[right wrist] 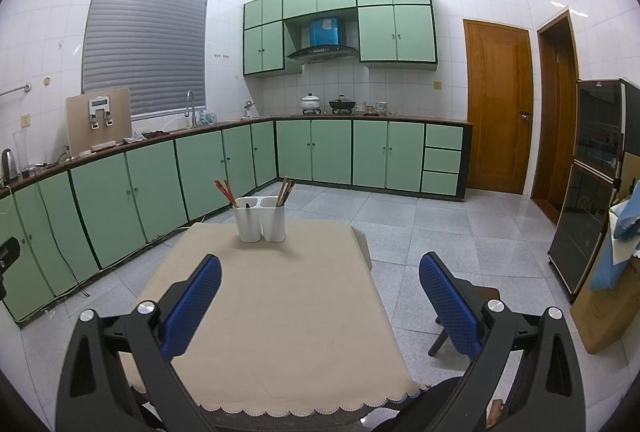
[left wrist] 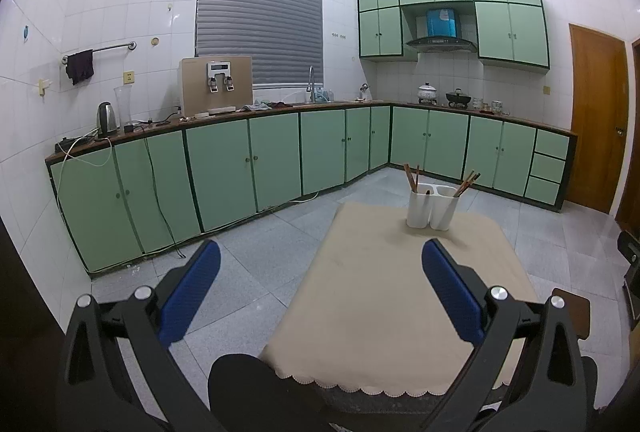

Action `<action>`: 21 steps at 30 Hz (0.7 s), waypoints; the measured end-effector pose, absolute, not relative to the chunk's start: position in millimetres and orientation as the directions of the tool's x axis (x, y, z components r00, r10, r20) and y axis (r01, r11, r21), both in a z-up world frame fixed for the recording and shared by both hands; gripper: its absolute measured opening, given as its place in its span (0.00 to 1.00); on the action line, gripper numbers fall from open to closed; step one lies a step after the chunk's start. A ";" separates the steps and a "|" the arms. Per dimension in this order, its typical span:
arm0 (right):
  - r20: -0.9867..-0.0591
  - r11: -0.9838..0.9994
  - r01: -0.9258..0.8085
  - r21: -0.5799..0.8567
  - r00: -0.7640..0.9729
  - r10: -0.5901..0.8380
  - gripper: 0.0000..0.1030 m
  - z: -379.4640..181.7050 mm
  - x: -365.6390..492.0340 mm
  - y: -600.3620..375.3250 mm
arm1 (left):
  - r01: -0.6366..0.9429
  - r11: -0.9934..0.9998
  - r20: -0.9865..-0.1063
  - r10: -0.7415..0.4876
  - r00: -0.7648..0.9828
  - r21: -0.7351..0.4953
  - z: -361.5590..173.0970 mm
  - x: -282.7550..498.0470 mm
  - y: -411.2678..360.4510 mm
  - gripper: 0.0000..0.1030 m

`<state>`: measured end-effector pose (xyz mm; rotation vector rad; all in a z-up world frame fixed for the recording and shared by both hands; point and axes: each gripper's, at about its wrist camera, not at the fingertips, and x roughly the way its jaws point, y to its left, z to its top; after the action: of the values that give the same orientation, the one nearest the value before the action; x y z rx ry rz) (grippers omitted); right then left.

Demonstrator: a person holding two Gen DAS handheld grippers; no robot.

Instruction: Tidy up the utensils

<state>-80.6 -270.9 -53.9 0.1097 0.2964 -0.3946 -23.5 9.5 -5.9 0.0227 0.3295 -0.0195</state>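
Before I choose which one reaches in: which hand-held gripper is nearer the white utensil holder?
Too close to call. The left hand-held gripper sits back from the white utensil holder, which lies ahead to its right; the right hand-held gripper sees it ahead-left.

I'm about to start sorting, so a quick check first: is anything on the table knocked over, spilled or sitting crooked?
Nothing stands out. The white utensil holder stands upright on the beige tablecloth, chopsticks leaning loosely in both compartments. Both the left gripper and right gripper are open and hold nothing.
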 end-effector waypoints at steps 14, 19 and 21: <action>-0.304 0.919 0.392 0.049 0.882 -0.360 0.94 -52.5 -81.6 -269.5 | 0.024 1.000 -0.325 -0.016 0.946 0.019 -5.7 -23.4 9.4 0.95; -0.304 0.918 0.392 0.050 0.882 -0.360 0.94 -52.2 -82.2 -269.1 | 0.024 1.000 -0.324 -0.016 0.946 0.020 -5.9 -23.7 9.0 0.95; -0.304 0.919 0.392 0.050 0.882 -0.360 0.94 -52.3 -81.9 -269.2 | 0.025 0.999 -0.323 -0.017 0.946 0.020 -5.5 -23.6 9.4 0.95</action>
<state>-81.9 -269.2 -52.3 0.1108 0.2945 -0.3924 -23.6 9.4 -5.5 0.0244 0.3292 -0.0218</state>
